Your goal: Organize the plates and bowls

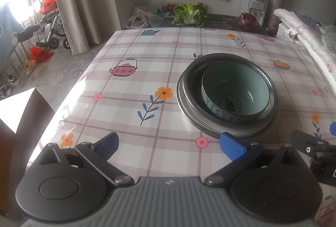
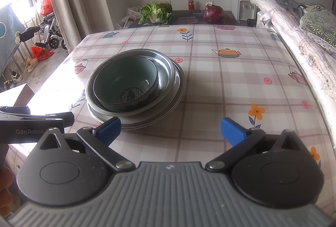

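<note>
A teal patterned bowl (image 1: 235, 93) (image 2: 126, 86) sits nested inside a steel bowl (image 1: 190, 82) (image 2: 166, 68), which rests on stacked white plates (image 1: 210, 129) (image 2: 147, 122) on the checked tablecloth. My left gripper (image 1: 169, 144) is open and empty, low over the cloth, with the stack just ahead and to its right. My right gripper (image 2: 170, 129) is open and empty too, with the stack ahead to its left. Its left fingertip (image 2: 109, 127) overlaps the plate rim in the right wrist view; contact cannot be told.
The table (image 1: 147, 71) carries a flower and teapot print. Beyond its far edge a dark counter holds a cabbage (image 2: 156, 11) and a red onion (image 2: 213, 12). Bedding (image 2: 294, 23) lies along the right side. A wheelchair (image 1: 49, 29) stands at the left by the curtain.
</note>
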`<state>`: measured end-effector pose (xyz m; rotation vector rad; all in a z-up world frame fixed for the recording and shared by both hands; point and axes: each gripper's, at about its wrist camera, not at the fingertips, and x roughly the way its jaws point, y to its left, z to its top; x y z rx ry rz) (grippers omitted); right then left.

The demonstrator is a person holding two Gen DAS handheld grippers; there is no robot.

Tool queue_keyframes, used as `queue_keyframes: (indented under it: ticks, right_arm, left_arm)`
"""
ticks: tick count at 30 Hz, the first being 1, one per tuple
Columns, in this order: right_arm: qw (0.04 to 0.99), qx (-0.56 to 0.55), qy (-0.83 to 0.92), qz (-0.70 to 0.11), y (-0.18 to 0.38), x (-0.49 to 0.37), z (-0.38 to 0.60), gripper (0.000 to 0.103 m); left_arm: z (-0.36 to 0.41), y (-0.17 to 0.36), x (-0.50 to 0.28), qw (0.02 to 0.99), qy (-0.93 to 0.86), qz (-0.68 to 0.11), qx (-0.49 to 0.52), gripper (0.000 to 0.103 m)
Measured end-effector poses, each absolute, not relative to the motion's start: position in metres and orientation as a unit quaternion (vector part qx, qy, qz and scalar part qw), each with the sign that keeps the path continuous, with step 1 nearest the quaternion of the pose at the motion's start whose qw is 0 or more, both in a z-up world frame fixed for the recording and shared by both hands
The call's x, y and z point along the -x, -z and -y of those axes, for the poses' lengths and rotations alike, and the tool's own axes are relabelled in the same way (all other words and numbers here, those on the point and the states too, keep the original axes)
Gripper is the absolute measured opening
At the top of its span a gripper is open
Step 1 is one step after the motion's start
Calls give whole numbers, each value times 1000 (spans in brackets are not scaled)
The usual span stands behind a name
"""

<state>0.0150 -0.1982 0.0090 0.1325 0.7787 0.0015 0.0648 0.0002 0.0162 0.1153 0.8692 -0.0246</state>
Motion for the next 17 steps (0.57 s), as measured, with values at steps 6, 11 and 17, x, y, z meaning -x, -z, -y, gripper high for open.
queue_keyframes:
  ticks: [6,11,17]
  right_arm:
    - [923,-64,-1,-380,-8,-15,197,102]
    - [922,-65,-1,-381,-8,-15,197,102]
    - [922,-65,-2,-381,-7,-14,195,102]
  left_arm:
    - [0,-16,-65,905,12,-421,-56,103]
    - [0,-16,-65,905,12,-421,-56,103]
    - [-1,-16,-65,905,10,-421,-56,103]
